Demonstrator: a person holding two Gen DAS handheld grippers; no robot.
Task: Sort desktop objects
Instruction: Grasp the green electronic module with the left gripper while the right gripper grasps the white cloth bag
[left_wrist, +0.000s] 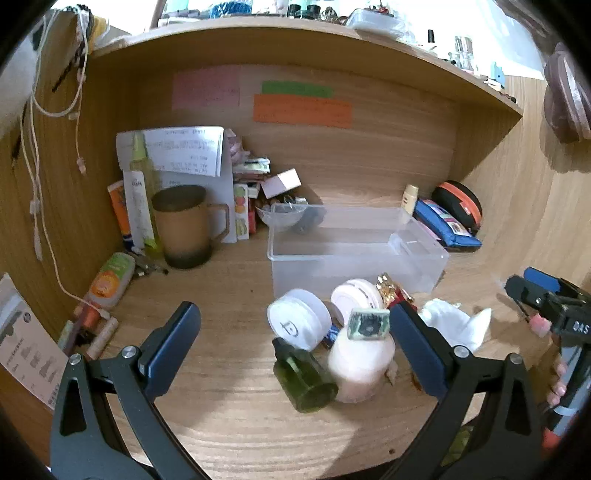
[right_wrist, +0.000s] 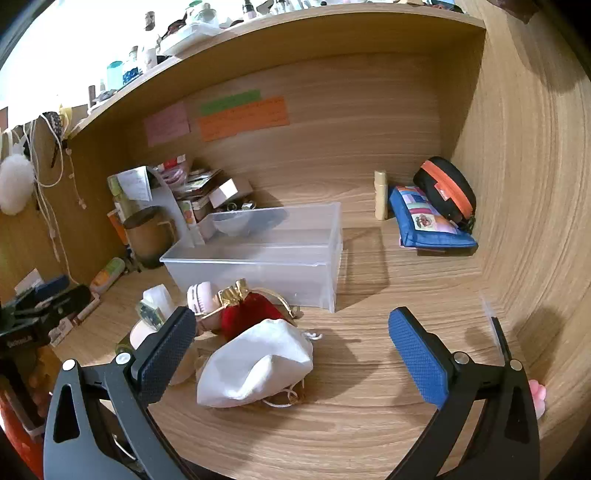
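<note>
I hold the left tool (left_wrist: 295, 347) spread wide above a green bottle (left_wrist: 303, 380). My right tool (right_wrist: 291, 350) gapes empty over a white pouch (right_wrist: 258, 365) on the tabletop (right_wrist: 369, 406)

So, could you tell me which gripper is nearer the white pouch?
Right. The right gripper has the white pouch between its open fingers; the left gripper sits further left, by the green bottle.

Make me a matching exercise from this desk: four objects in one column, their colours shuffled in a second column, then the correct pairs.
Objects
1. drawstring pouch
2. storage bin
3. small bottle lying on its side
4. zip case by the right wall

Colours
A. blue
B. dark green
C. white
D. clear

Pairs: 1-C, 2-D, 3-B, 4-A
</note>
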